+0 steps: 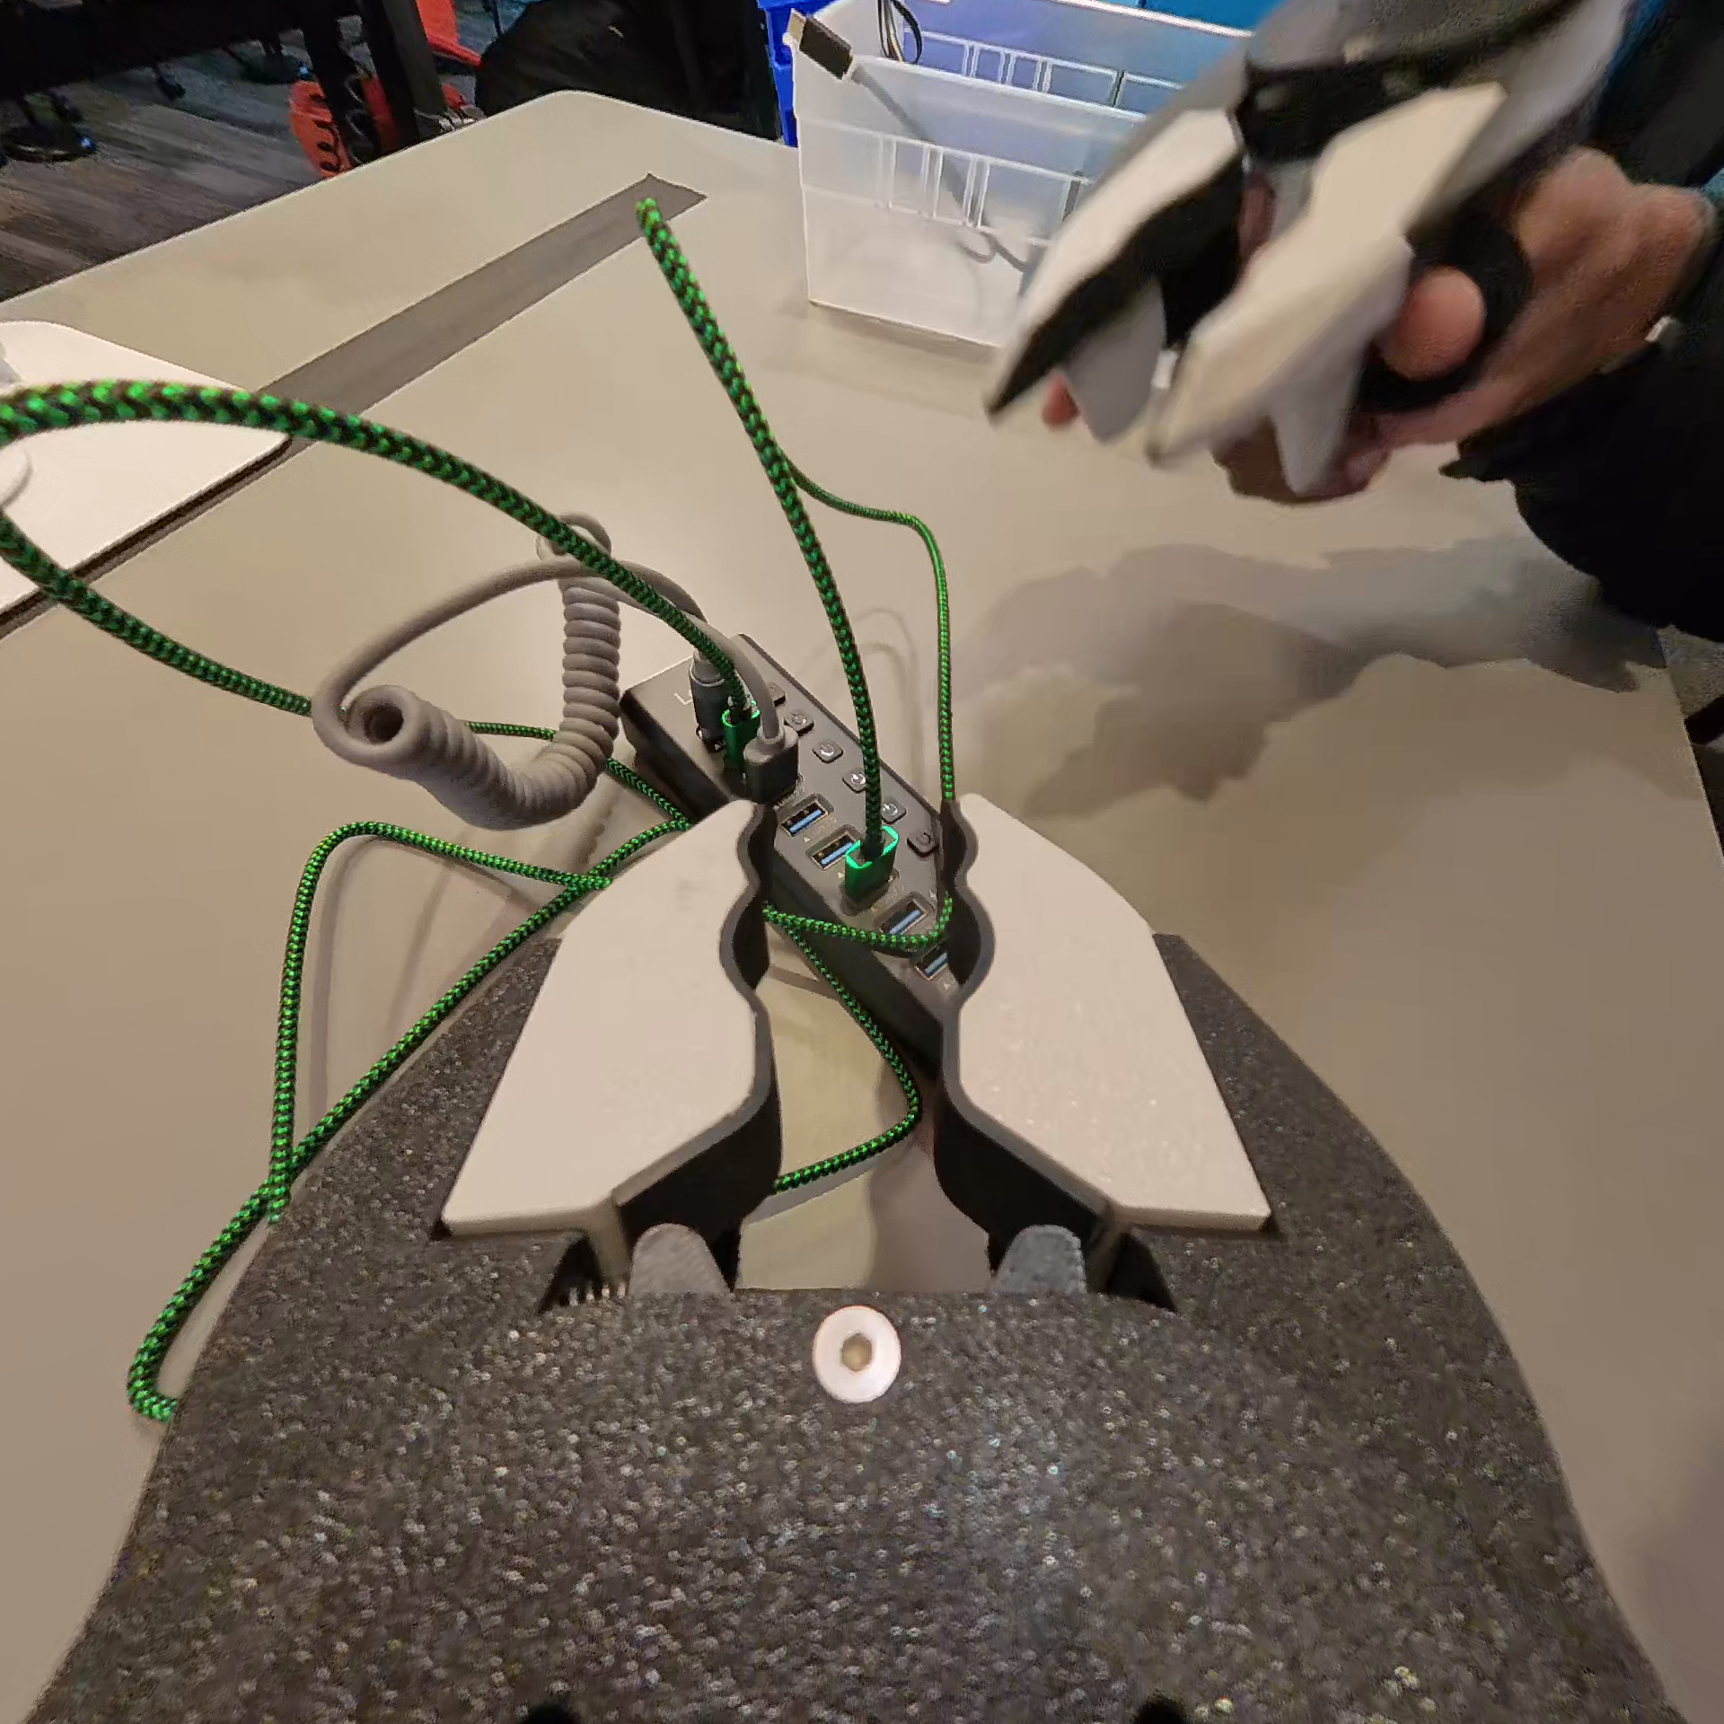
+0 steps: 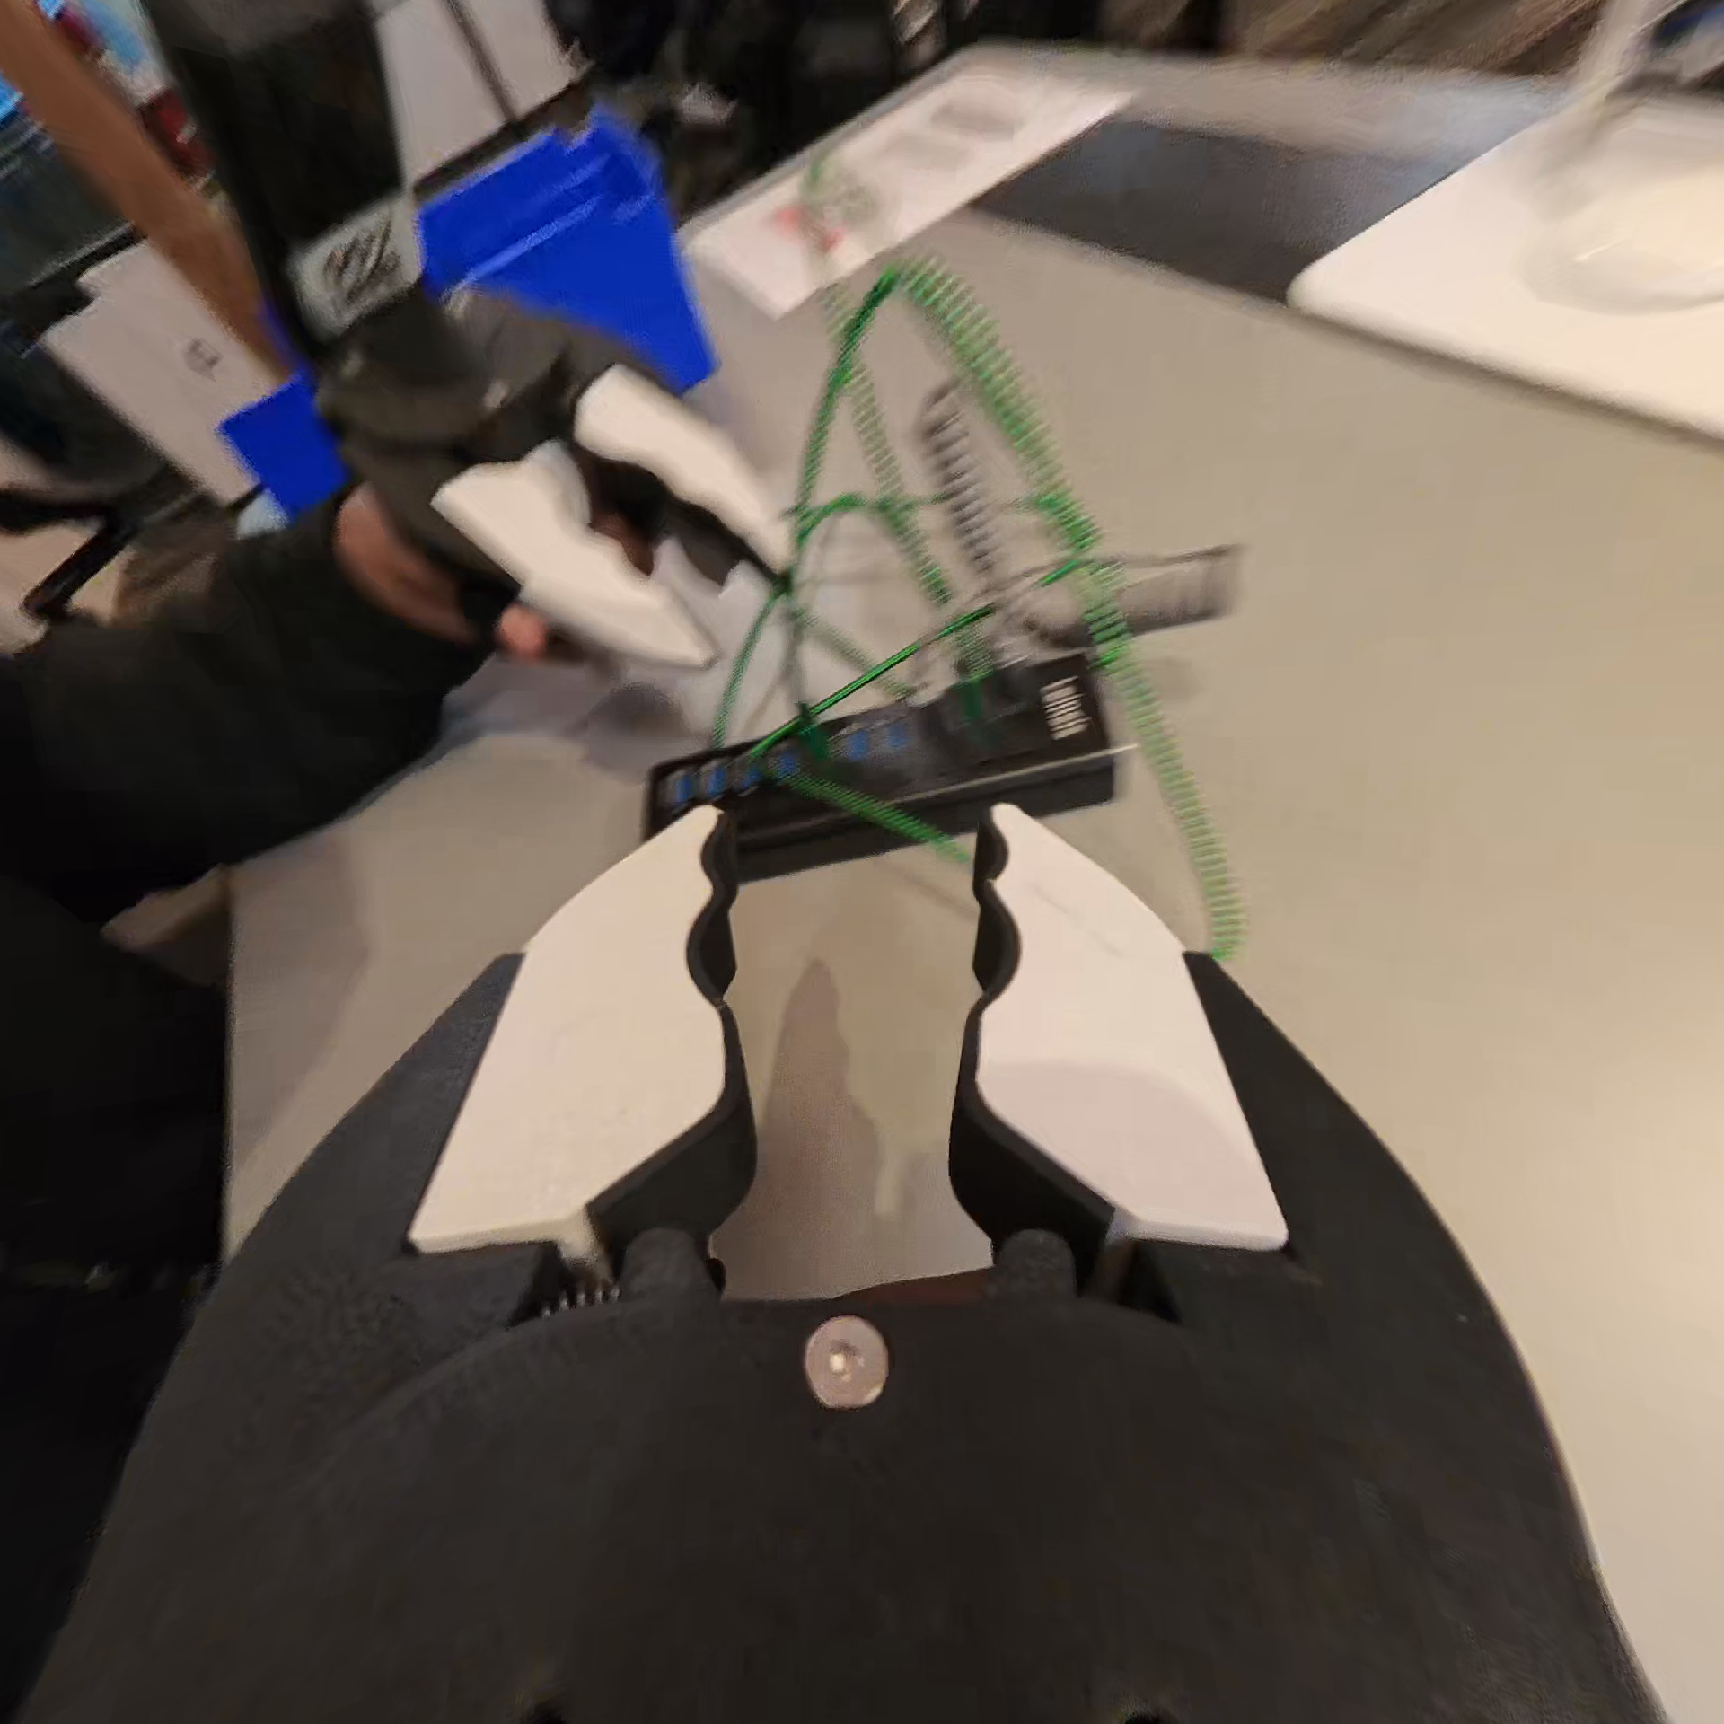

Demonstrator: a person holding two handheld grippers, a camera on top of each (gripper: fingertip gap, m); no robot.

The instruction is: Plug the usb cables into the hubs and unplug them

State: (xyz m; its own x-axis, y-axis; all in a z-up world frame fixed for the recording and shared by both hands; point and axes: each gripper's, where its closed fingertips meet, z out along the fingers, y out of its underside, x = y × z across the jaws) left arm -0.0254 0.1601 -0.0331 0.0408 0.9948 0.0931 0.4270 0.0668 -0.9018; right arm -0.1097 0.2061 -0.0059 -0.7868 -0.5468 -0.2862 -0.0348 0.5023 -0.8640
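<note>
A black USB hub lies on the grey table. A green braided cable's plug stands in a middle port. Another green plug and a grey coiled cable's plug sit near the far end, and several blue ports are empty. My left gripper is open, its fingers straddling the hub from above, with a thin green cable crossing between them. My right gripper is open and empty, its tips just short of the blurred hub. In the left wrist view it hangs up at the right.
A clear plastic bin stands at the table's far side. A white board lies at the left. Loops of green cable and the grey coil spread left of the hub. A blue bin stands beyond the table edge. My hands' fingertips stand some 11 cm from each other. Measured from the fingertips, the green plug is 5 cm or so from the left gripper and 10 cm from the right. It turns up in the right wrist view as well.
</note>
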